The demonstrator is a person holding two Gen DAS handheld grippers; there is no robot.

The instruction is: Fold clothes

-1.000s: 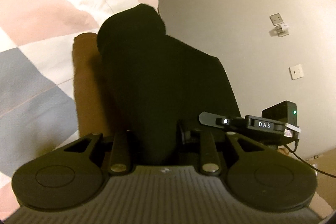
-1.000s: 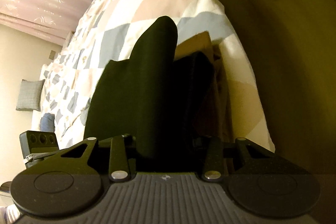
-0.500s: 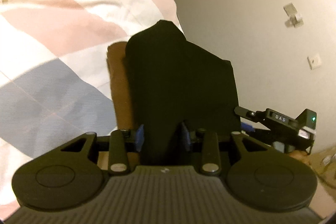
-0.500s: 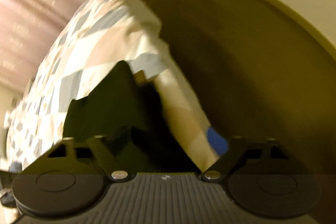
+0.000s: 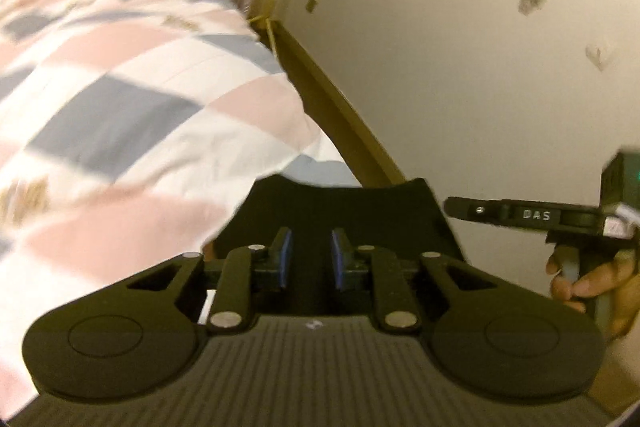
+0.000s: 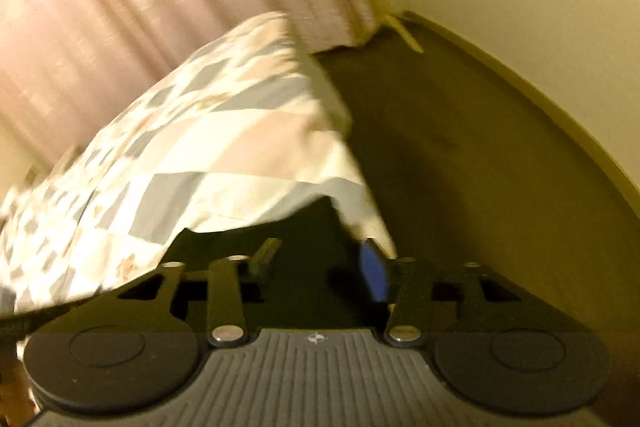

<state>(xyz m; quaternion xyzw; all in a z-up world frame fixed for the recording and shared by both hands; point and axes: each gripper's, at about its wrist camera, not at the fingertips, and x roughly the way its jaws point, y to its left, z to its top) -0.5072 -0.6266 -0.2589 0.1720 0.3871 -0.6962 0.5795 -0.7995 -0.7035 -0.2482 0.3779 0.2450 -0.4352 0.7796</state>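
A black garment (image 5: 340, 207) lies folded at the bed's near edge, just beyond my left gripper (image 5: 311, 259). The left jaws stand a little apart, blue pads showing, with dark cloth between them; whether they pinch it I cannot tell. In the right wrist view the same black garment (image 6: 304, 231) lies under my right gripper (image 6: 320, 259), whose jaws stand wide apart with one blue pad (image 6: 374, 275) showing and nothing held. The right gripper's body (image 5: 532, 215) and the hand holding it show at the right of the left wrist view.
The bed has a quilt (image 5: 120, 99) in pink, grey and white patches. Pink curtains (image 6: 140, 7) hang behind it. Dark floor (image 6: 460, 147) and a cream wall (image 5: 460, 47) with sockets lie to the right of the bed.
Both grippers have lowered the black garment onto the bed edge and tilted up. The right jaws opened and let go of it. The left jaws have parted a little.
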